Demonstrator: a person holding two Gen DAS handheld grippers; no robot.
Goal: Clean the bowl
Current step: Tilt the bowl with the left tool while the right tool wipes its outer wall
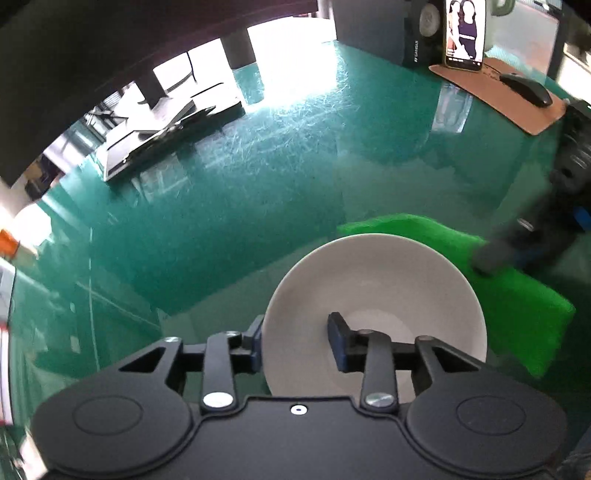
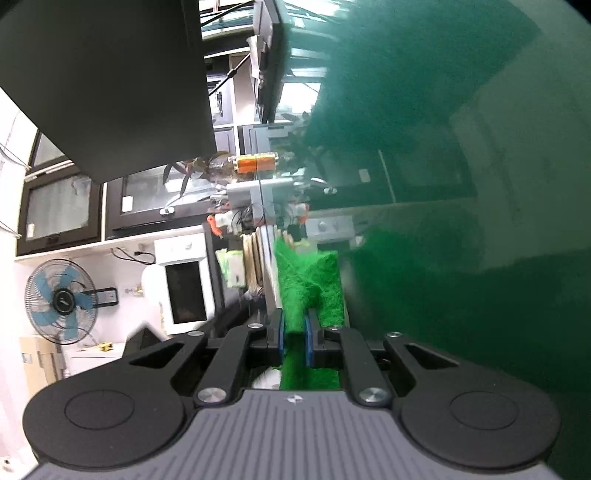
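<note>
Left gripper (image 1: 297, 345) clamped on bowl (image 1: 373, 295) rim at lower centre: one finger outside the wall, one inside. Bowl white, its inside bare. Green cloth (image 1: 517, 295) just behind and right of bowl; right gripper (image 1: 491, 258) touches it there, blurred. Open table (image 1: 240, 192) mid-frame left; mousepad (image 1: 495, 96), mouse (image 1: 528, 88), phone (image 1: 465, 33) upper right. Right view only: right gripper (image 2: 293, 338) jaws pinched on cloth (image 2: 306, 280), camera rolled sideways, fan (image 2: 61, 301) lower left.
</note>
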